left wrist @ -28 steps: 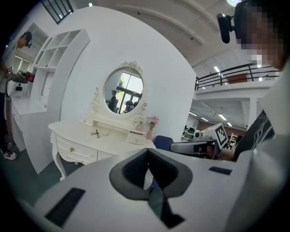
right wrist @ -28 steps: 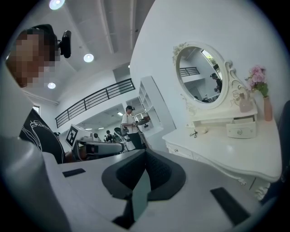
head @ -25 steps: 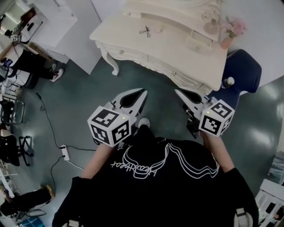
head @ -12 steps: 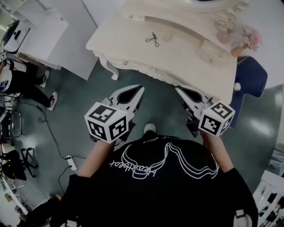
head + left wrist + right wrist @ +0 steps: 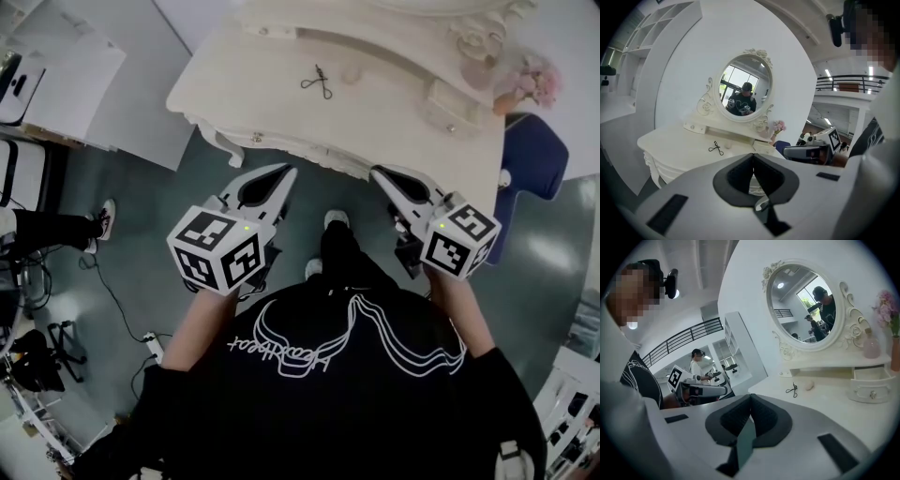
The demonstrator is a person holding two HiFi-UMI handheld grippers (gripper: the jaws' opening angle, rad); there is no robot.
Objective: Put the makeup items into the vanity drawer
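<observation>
A black eyelash curler [image 5: 315, 82] and a small pale pink sponge [image 5: 352, 73] lie on the cream vanity table [image 5: 394, 122]. The table's front drawers, with small knobs [image 5: 256, 138], look closed. My left gripper [image 5: 289, 170] and right gripper [image 5: 374, 172] hover side by side just short of the table's front edge. Both are shut and hold nothing. The left gripper view has the shut gripper [image 5: 753, 154] aimed at the table, with the curler [image 5: 715, 148] beyond it. Past the tips of the right gripper [image 5: 750, 394], the right gripper view takes in the curler [image 5: 792, 390] and sponge [image 5: 809, 386].
An oval mirror [image 5: 746, 87] stands at the back of the table, with a small drawer box [image 5: 869, 386] and pink flowers [image 5: 530, 84] on the right. A blue chair [image 5: 530, 159] is beside the table's right end, a white cabinet [image 5: 56, 66] to the left. Another person's legs [image 5: 56, 230] and cables are on the floor.
I have stepped closer to the vanity. Both grippers, still shut, have moved forward from mid-floor to near the table's front edge.
</observation>
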